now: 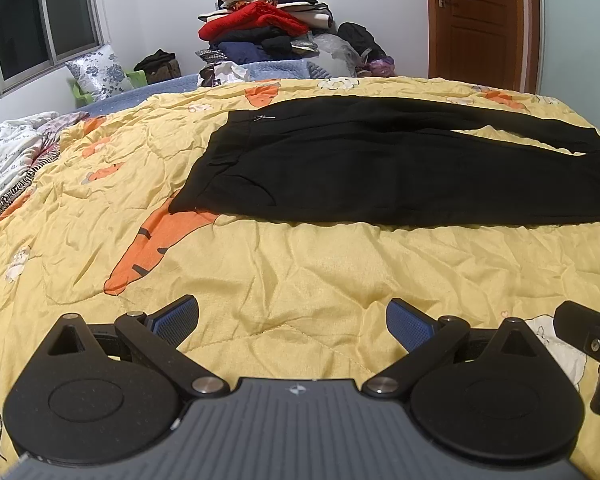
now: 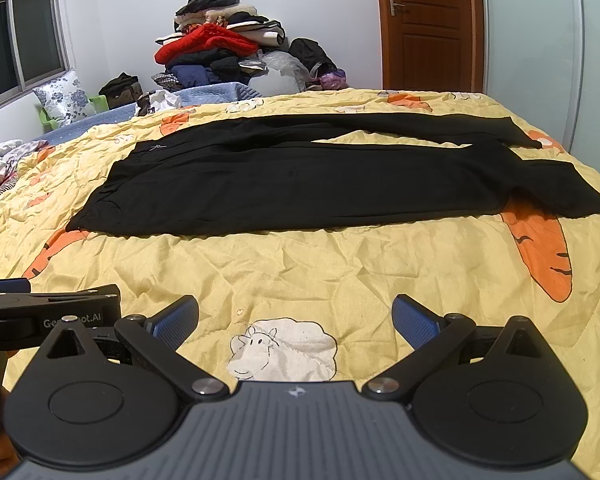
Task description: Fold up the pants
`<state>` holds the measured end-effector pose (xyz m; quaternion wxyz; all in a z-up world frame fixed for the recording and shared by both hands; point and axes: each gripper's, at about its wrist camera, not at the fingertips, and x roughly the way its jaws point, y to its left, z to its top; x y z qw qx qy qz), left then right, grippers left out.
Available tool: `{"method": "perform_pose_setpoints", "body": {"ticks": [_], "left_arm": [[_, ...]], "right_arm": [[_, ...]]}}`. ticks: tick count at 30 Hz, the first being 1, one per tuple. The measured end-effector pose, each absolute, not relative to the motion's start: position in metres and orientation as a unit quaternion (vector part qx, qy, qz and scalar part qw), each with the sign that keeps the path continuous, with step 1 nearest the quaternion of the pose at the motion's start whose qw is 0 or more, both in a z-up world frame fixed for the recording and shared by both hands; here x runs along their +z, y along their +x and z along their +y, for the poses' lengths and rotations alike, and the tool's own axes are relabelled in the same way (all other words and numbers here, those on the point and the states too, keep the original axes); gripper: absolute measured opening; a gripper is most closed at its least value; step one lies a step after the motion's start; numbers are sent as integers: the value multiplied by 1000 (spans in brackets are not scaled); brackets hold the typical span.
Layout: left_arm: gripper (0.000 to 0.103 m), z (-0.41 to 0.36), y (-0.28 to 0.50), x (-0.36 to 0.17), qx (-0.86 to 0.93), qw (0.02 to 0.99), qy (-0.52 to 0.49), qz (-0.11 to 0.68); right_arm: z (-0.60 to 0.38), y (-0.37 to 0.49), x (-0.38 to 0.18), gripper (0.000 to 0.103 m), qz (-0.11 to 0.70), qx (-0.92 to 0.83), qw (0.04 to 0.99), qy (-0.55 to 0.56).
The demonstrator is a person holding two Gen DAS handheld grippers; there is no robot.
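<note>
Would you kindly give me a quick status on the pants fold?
Left gripper open, empty; right gripper open, empty. Black pants flat on yellow quilt, unfolded, legs rightward. Path clear.

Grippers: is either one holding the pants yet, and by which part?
Nothing is held. The left gripper and right gripper are both open over the yellow quilt, short of the black pants lying flat.

A yellow blanket point(image 1: 300, 272) with carrots lies under the jaws. Far ahead sit a clothes pile point(image 1: 268, 20), maybe a pillow point(image 1: 100, 72), and a brown door point(image 2: 428, 24).
</note>
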<state>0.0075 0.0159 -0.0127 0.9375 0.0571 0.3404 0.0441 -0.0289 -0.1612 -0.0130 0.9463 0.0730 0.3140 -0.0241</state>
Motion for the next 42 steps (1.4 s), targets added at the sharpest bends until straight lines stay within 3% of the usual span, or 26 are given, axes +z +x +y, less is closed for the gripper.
{"method": "perform_pose_setpoints", "body": {"ticks": [14, 25, 34, 42], "left_arm": [[102, 36, 46, -8, 54, 934, 59, 349], [101, 109, 109, 13, 82, 945, 22, 316], [101, 175, 159, 29, 124, 947, 19, 297], [101, 192, 224, 30, 103, 939, 1, 329]], "right_arm": [[-165, 17, 9, 103, 315, 41, 946, 64], [-121, 117, 50, 103, 193, 112, 964, -145], [-129, 308, 34, 103, 326, 166, 915, -170], [-124, 429, 12, 103, 350, 270, 884, -155]]}}
